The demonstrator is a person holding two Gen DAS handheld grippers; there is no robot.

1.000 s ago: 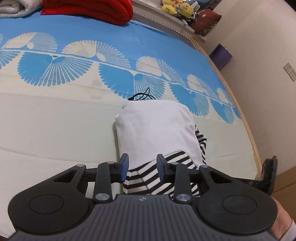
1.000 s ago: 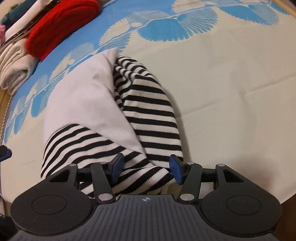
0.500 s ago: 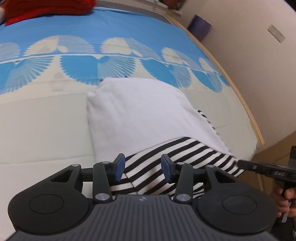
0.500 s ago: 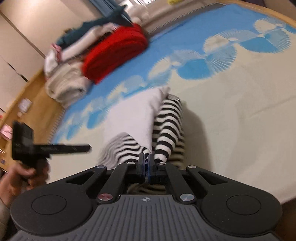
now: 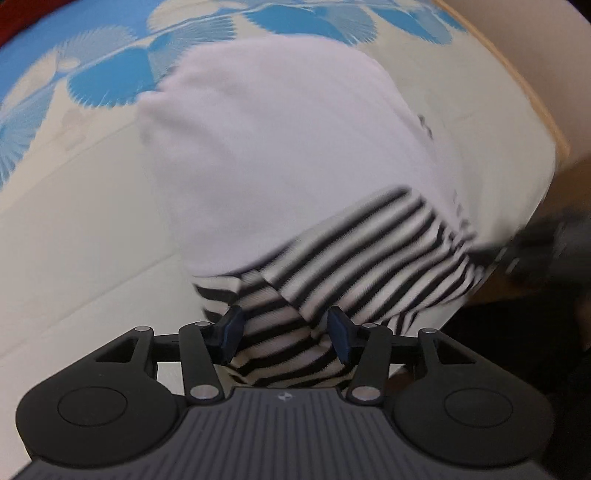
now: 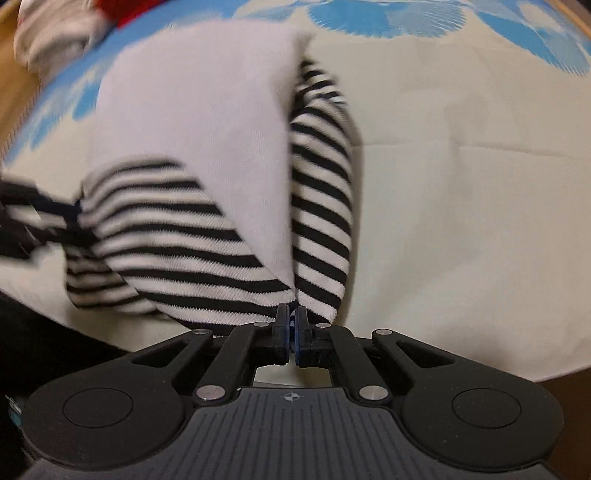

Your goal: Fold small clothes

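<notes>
A small white garment (image 5: pixel 280 140) with black-and-white striped sleeves (image 5: pixel 362 251) lies partly folded on the bed. In the left wrist view my left gripper (image 5: pixel 284 334) is open, its blue pads on either side of the striped near end. In the right wrist view my right gripper (image 6: pixel 291 325) is shut on the striped near edge (image 6: pixel 314 291) of the garment (image 6: pixel 199 110). The left gripper (image 6: pixel 33 221) shows blurred at the left of the right wrist view, at the other striped sleeve (image 6: pixel 159 229).
The bed cover (image 6: pixel 461 184) is cream with a blue fan pattern (image 5: pixel 110 74). A pile of red and pale folded clothes (image 6: pixel 62 26) lies at the far corner. The wooden bed edge (image 5: pixel 532 99) runs along the right, with dark floor below.
Both grippers have dropped closer to the garment's near end. The right gripper shut on the striped edge a half second ago and still holds it. The left gripper stays open.
</notes>
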